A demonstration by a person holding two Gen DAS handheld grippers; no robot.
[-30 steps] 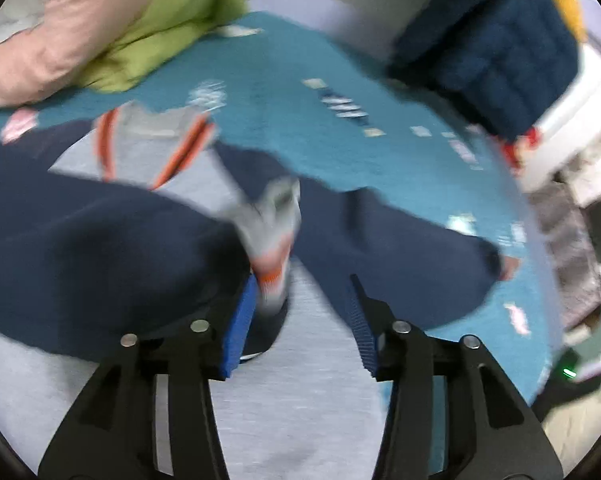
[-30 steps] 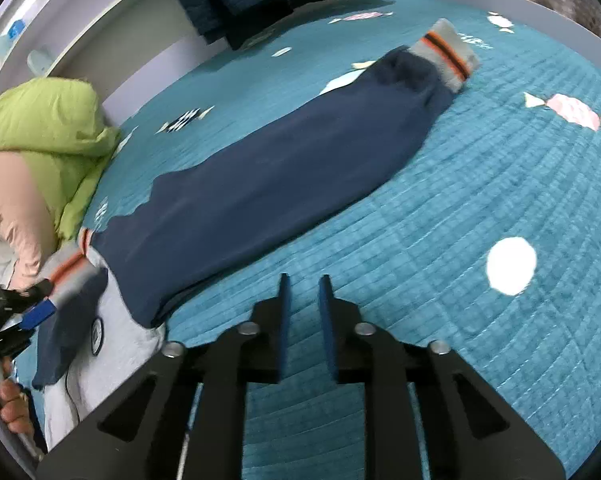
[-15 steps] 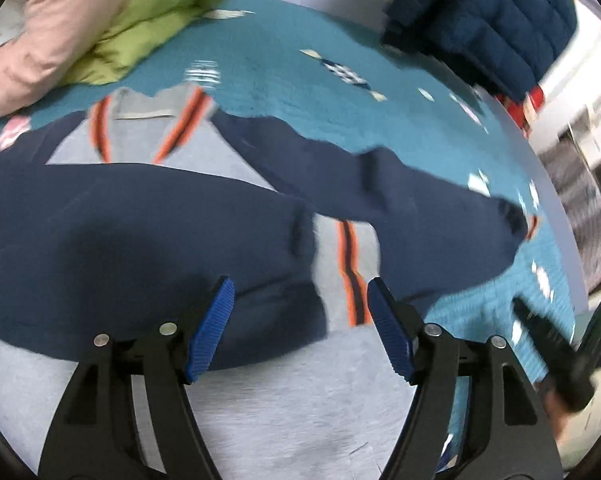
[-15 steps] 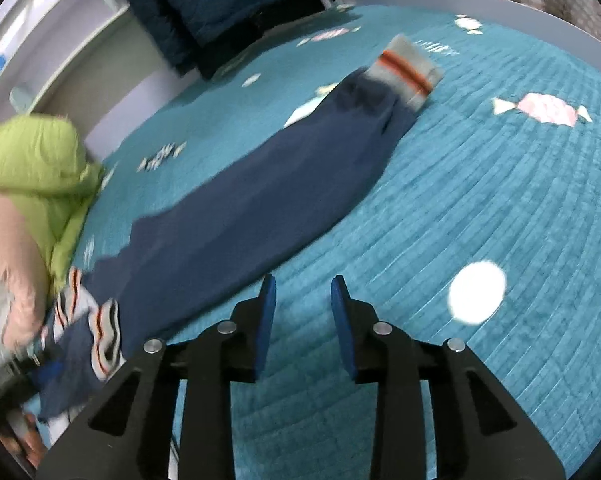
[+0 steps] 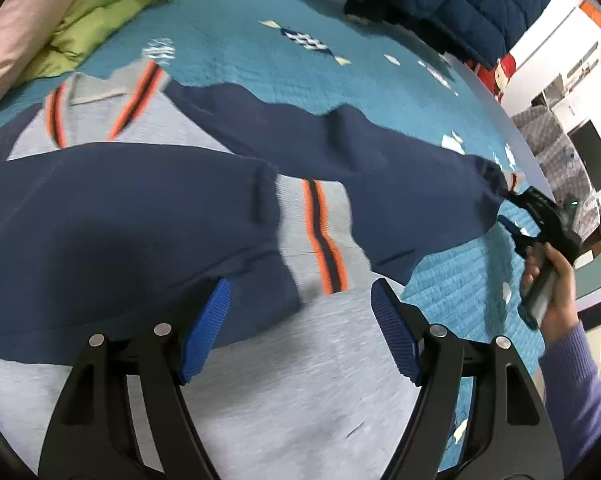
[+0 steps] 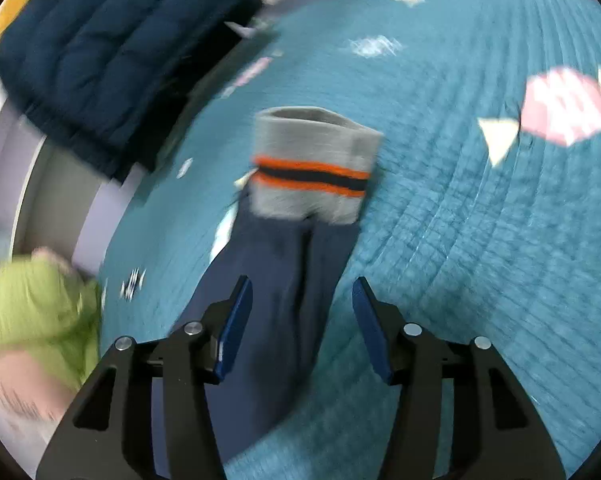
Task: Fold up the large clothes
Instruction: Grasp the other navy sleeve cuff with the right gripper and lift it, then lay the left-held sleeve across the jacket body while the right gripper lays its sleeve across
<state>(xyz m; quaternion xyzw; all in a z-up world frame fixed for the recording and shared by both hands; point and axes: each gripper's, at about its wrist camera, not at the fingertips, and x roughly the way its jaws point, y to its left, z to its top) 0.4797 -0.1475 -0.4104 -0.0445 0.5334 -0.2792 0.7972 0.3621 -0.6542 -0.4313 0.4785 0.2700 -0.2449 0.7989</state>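
Sweatshirt (image 5: pixel 148 380), soft grey fleece w/ navy sleeves, ribbed striped cuffs (image 6: pixel 312 168), flat on quilted teal bedspread (image 6: pixel 480 260); left gripper (image 5: pixel 300 320) & right gripper (image 6: pixel 302 320) both apart, holding nothing; right view blurred

left tool (image 5: pixel 300 312) jaws apart | over sweatshirt (image 5: pixel 140 216) | folded sleeve cuff (image 5: pixel 316 232)

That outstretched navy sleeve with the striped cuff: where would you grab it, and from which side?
Probably just behind the grey cuff, on the navy sleeve, coming down from above. The sleeve lies flat and narrow along the teal bedspread, and the right hand-held gripper already stands open with one finger on each side, so closing would pinch its full width.
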